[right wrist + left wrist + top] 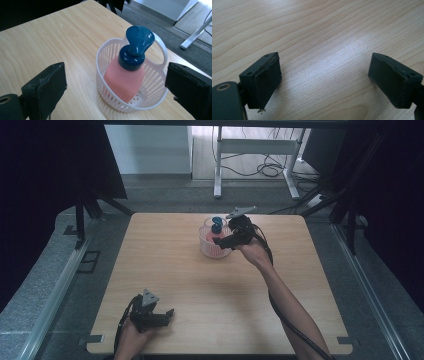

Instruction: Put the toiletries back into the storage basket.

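right gripper (225,240): jaws spread wide, nothing held, parked right beside the white basket (106,53) | pink bottle (123,80) leans inside it, blue pump up, dead ahead | left gripper (162,316): also loose, way back at the near edge

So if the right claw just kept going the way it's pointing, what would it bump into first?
Most likely the pink bottle standing in the white basket, or the basket's near rim just before it. The right claw is open, and depth is hard to judge.
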The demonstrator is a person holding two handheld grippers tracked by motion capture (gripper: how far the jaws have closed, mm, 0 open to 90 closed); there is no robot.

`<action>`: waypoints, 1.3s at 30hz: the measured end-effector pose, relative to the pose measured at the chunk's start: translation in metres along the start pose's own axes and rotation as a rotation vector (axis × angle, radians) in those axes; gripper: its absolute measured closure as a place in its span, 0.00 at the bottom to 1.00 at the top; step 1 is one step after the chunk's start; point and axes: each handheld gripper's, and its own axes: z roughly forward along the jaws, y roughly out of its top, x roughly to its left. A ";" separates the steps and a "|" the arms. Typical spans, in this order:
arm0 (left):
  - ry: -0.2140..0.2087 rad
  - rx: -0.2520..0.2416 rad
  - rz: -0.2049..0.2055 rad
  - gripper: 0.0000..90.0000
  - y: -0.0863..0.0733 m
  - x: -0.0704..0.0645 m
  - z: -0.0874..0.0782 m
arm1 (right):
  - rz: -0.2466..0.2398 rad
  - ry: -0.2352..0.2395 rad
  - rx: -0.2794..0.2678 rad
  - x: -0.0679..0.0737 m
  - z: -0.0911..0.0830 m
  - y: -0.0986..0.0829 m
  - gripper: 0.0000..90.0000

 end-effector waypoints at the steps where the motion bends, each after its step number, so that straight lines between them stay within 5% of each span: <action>1: 0.000 0.000 0.000 0.12 0.000 0.000 0.000 | -0.002 0.001 -0.001 0.000 -0.001 -0.001 0.03; 39: -0.001 -0.001 -0.001 0.12 0.000 0.000 0.000 | -0.060 0.026 0.009 0.024 -0.042 -0.048 0.02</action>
